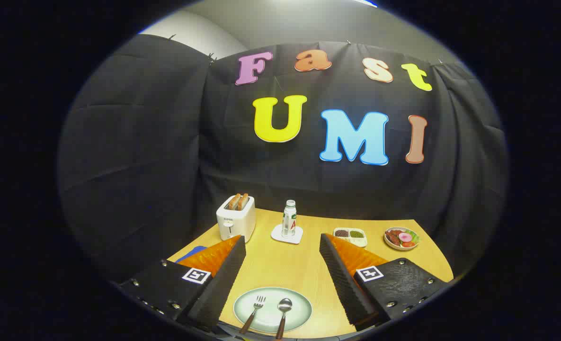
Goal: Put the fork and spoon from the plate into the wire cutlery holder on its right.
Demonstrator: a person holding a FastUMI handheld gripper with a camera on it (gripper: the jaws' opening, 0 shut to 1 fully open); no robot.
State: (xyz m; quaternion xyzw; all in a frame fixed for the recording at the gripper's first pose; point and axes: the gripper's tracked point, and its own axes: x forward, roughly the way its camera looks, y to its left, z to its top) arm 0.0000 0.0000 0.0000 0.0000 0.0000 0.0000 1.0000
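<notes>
Wooden table [280, 265] spreads across the lower middle of the frame, and the gripper [282, 246] hangs above it with its fingers spread wide, nothing held. Low in the frame, between the fingers, a pale plate [299, 308] carries the fork [255, 308] on the left and the spoon [283, 310] just beside it on the right, handles pointing toward the camera. Farther back, left to right: a white toaster [235, 219] with bread, a bottle [289, 219] on a coaster, a small divided dish [351, 235], and a salad bowl [402, 237].
</notes>
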